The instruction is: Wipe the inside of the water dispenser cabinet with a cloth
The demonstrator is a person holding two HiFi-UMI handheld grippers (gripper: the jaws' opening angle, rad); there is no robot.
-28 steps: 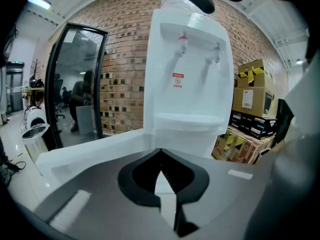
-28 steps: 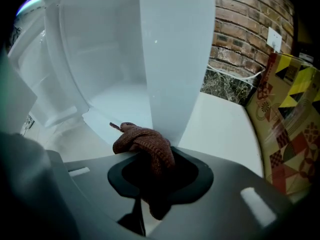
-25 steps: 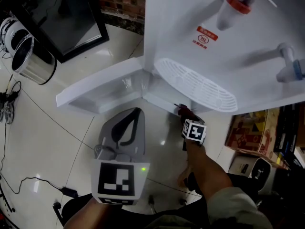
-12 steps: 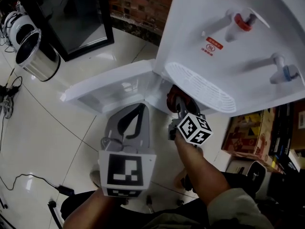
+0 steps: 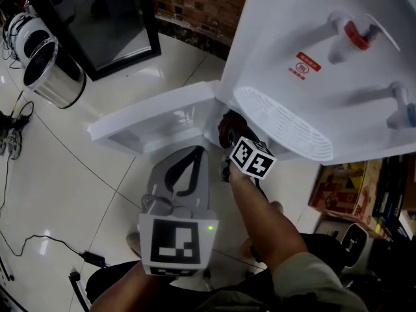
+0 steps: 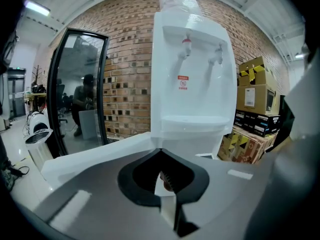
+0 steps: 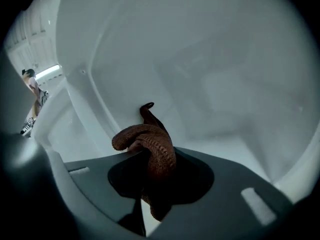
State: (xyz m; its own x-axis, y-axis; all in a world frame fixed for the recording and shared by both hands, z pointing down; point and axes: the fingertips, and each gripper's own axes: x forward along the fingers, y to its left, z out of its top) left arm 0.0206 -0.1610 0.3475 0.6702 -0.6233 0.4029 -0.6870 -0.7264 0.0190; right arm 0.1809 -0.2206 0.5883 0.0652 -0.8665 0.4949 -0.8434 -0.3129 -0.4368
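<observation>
Right hand-held gripper [image 7: 149, 160] has lifted and shifted left since earlier. Left hand-held gripper [image 5: 193, 153] clenched, empty, near the open cabinet door [image 5: 146, 119]. Right one grasps the brown cloth [image 7: 152, 146] inside the white cabinet [image 7: 210, 79], below the water dispenser [image 5: 312, 70].
</observation>
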